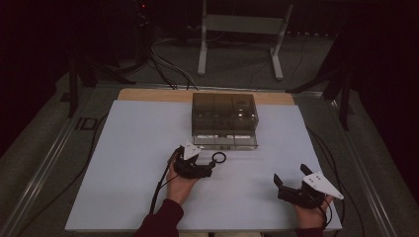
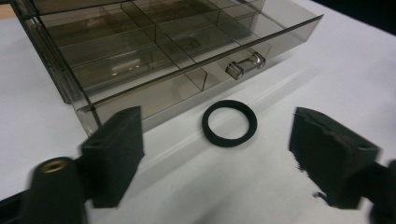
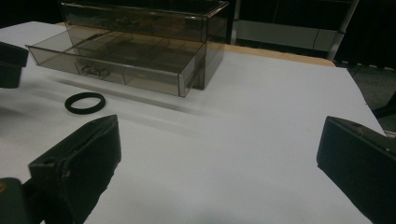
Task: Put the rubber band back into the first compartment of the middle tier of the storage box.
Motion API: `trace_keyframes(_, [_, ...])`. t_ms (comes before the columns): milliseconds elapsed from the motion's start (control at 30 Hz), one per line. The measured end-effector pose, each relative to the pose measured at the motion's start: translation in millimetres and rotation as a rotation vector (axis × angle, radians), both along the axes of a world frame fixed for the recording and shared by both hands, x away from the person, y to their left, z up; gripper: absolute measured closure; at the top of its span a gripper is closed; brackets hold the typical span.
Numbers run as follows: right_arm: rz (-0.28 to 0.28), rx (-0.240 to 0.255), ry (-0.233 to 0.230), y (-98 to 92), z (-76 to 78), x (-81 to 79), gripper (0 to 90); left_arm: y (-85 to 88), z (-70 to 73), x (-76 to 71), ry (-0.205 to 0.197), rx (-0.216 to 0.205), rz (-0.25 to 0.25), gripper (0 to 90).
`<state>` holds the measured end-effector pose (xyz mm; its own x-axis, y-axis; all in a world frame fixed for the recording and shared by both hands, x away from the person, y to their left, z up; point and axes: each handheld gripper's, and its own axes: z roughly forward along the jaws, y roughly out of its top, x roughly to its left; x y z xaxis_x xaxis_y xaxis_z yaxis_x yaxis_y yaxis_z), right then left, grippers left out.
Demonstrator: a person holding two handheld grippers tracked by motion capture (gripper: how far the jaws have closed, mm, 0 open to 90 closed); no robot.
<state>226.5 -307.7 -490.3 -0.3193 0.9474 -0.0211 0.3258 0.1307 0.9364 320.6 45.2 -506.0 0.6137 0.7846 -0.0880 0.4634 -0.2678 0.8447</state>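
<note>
Black rubber ring (image 2: 229,123) lies flat on the white sheet (image 2: 299,70), centre frame, just below the open smoky drawer (image 2: 196,81). Left gripper (image 2: 219,158) straddles it, jaws part-open, holding nothing. Right gripper (image 3: 219,172) idles wide, empty. Risk: pads skid over the thin ring or shove it under the drawer.

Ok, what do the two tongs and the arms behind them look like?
Both the left tongs and right tongs are black with two blocky jaws, each topped by a pale three-cornered plate and trailing a black cable. The left forearm wears a dark red sleeve.
</note>
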Motion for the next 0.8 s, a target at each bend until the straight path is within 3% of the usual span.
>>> trace_keyframes(167, [-0.002, 0.002, 0.002, -0.3, -0.1, 0.1, 0.4, -8.1, -2.4, 2.2, 0.017, -0.002, 0.003, 35.2])
trace_keyframes(567, [-0.002, -0.002, 0.002, -0.2, -0.5, 0.6, 0.4, -20.6, -12.2, 13.4, 0.078, 0.020, 0.001, 53.6])
trace_keyframes(800, [-0.003, 0.001, 0.002, -1.1, -0.5, 0.8, 0.4, -25.3, -17.1, 20.6, 0.101, 0.041, 0.020, 59.7])
